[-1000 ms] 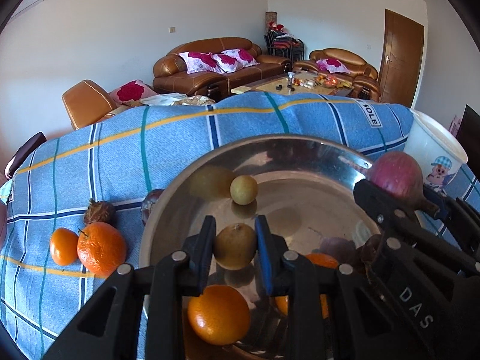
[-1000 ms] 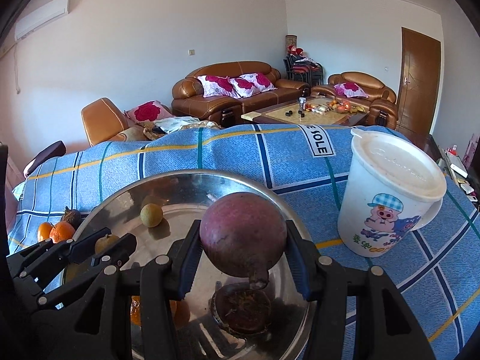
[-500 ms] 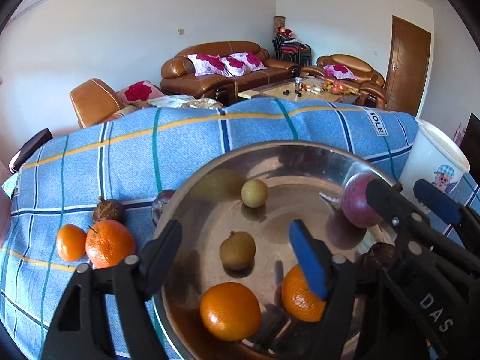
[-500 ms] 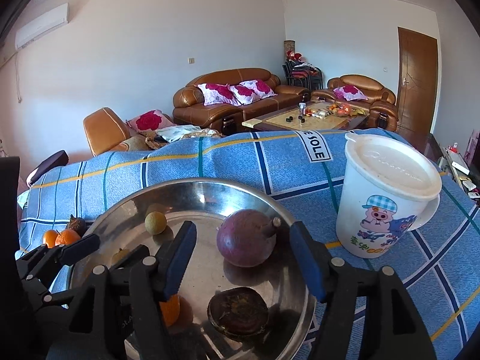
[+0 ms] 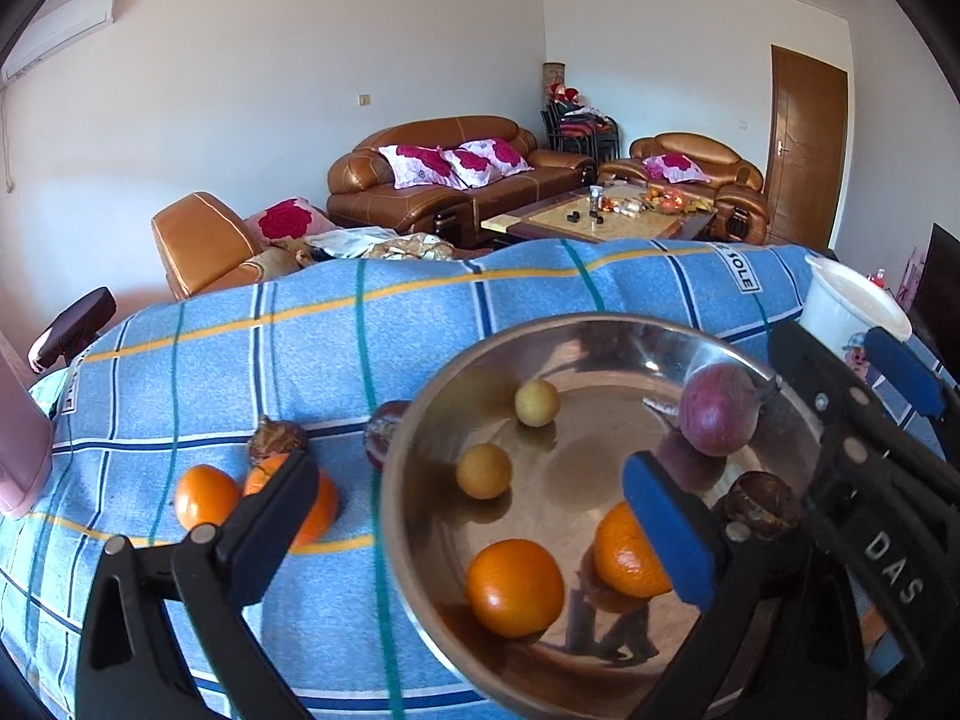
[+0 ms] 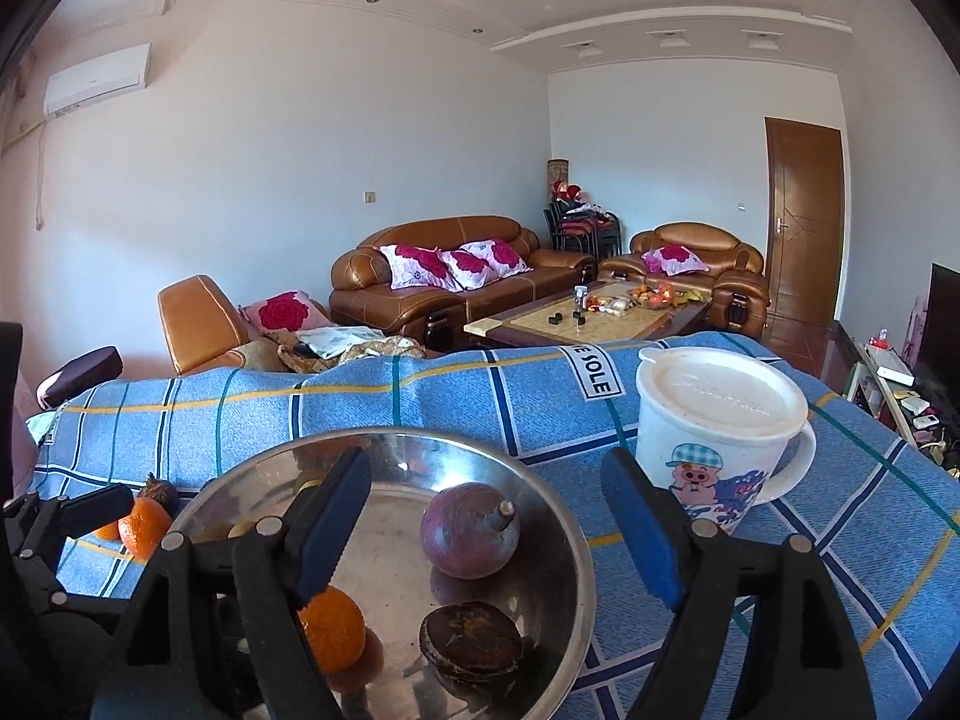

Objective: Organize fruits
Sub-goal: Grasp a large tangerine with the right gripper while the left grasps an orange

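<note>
A blue checked cloth covers the table beneath both grippers and runs far ahead of the fingers. On it sits a steel bowl, which fills the span between the left gripper's fingers and also lies under and ahead of the right gripper. Just beyond the right gripper's right finger stands a lidded white cup with a pig picture, beside the bowl and apart from it. The left gripper's jaws are opening and stand wide, with nothing pressed between them; its left finger hangs outside the bowl over the cloth, its right finger over the bowl's inside. The right gripper's jaws are opening too, and the purple fruit lies free on the bowl floor between its fingers, touching neither. Near the right finger of the left gripper, inside the bowl, rest two oranges, a dark brown fruit and, further ahead, two small yellow fruits. Outside the bowl, at the left gripper's left fingertip, two loose oranges lie on the cloth, one partly hidden by that finger, with a brown spiky fruit just ahead of them and a dark fruit against the bowl's outer wall.
</note>
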Demonstrator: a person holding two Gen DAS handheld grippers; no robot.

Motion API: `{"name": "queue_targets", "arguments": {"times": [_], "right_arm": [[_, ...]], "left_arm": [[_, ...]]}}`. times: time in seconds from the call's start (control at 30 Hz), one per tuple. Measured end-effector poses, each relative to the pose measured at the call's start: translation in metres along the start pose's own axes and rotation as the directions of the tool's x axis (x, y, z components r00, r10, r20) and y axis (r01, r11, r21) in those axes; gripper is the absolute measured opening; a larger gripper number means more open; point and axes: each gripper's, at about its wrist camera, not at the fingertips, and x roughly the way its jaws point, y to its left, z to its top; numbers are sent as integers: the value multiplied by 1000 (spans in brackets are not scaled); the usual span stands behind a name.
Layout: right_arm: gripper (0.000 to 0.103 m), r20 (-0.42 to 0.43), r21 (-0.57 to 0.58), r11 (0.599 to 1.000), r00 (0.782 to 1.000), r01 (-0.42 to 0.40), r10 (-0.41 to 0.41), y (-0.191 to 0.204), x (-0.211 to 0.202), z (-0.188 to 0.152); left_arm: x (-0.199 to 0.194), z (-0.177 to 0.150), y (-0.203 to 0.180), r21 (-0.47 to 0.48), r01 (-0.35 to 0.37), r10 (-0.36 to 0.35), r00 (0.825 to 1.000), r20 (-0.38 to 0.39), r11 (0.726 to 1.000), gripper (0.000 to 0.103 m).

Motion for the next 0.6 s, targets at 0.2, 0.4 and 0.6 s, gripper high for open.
{"name": "queue_targets", "arguments": {"times": [0.2, 0.4, 0.6], "right_arm": [[80, 34, -8, 999, 999, 35, -34, 4, -11, -1], [80, 23, -8, 1000, 1000, 4, -4, 30, -21, -4], [80, 19, -60, 996, 998, -63, 65, 84, -27, -12]], "left_arm": [[-7, 1, 45, -12, -81, 81, 997, 11, 997, 103], [-5, -2, 105, -65, -186, 187, 982, 8, 980, 103], [1, -22, 148, -99, -215, 213, 977, -29, 972, 103]]}}
